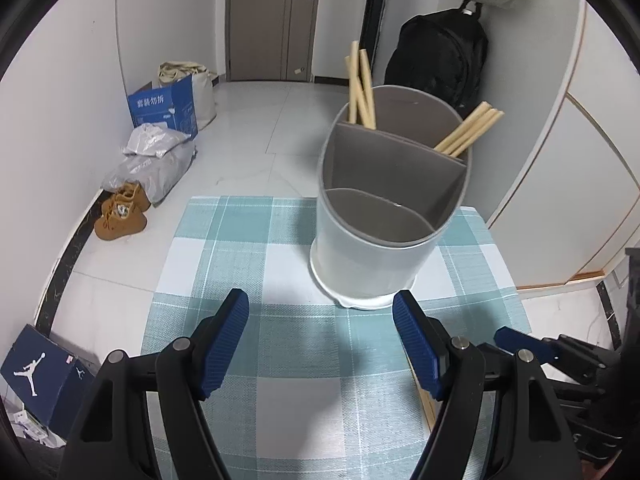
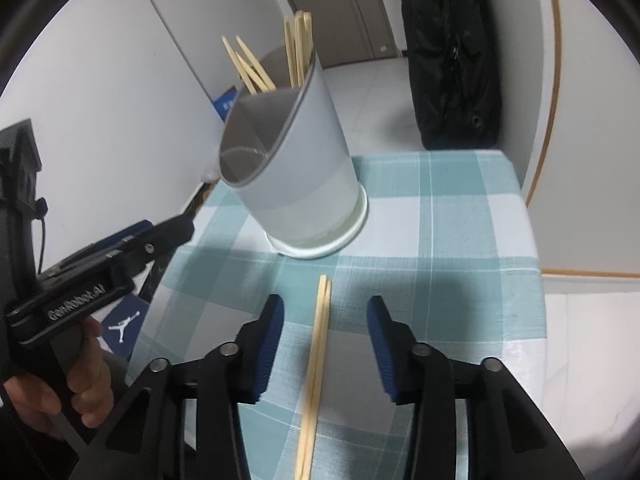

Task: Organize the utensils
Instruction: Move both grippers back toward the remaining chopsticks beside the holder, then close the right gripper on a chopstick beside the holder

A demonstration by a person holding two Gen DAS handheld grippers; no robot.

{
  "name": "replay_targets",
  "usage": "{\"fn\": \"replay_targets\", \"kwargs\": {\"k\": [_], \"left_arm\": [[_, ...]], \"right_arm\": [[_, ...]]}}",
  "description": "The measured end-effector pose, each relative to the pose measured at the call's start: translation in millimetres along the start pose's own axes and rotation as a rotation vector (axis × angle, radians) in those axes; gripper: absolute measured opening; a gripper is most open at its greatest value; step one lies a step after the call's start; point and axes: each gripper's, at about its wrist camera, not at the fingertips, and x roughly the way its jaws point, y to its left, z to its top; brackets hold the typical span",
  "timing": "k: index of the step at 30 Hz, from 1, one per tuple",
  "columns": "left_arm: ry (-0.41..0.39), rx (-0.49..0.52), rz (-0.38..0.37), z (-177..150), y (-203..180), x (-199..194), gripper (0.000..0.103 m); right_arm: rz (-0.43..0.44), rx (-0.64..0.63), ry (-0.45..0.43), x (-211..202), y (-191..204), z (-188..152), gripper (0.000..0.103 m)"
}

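The left hand-held gripper [image 2: 168, 228] reads "GenRobot.AI"; a blue box [image 1: 40, 376] bears the Jumpman logo.

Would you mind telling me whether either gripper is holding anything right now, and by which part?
Nothing is held. The right gripper straddles the pair of chopsticks lying on the tablecloth, jaws clear of them. The left gripper is open and empty.

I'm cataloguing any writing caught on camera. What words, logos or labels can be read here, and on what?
"套装勿拆": blue cardboard box on the floor.
"GenRobot.AI": side of the left gripper, as best it reads.
Jumping-figure logo, no words: dark blue shoebox.
Small print lower on the blue cardboard box: too small to read.
Small patch on the brown shoes: unreadable.
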Motion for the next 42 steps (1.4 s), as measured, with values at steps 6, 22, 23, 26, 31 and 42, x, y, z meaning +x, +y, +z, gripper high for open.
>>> {"fn": "replay_targets", "kwargs": {"k": [6, 22, 23, 26, 31, 42], "left_arm": [[0.029, -0.044, 0.003, 3.8, 16.0, 7.5, 0.07], [0.079, -0.113, -0.006, 9.9, 41.4, 20.9, 0.07], [0.084, -0.12, -0.007, 10.2, 42.9, 21.8, 0.07], [0.088, -0.135, -0.015, 12.1, 46.4, 22.6, 0.07], [0.084, -0.141, -0.013, 15.8, 45.7, 23.5, 0.07], [0.106, -0.213, -0.036, 17.8, 55.5, 23.7, 0.07]], "right_arm": [[-0.024, -0.015, 0.072, 25.2, 1.3, 1.4, 0.025], [-0.128, -0.144, 0.206, 72.4, 16.9, -5.5, 0.015], [-0.133, -0.153, 0.197, 70.7, 18.4, -5.9, 0.014], [-0.15, -0.168, 0.202, 69.2, 18.1, -6.2, 0.013], [-0.167, -0.204, 0.208, 70.5, 25.8, -6.5, 0.011], [-0.205, -0.262, 0.234, 84.7, 37.3, -1.9, 0.011]]}}
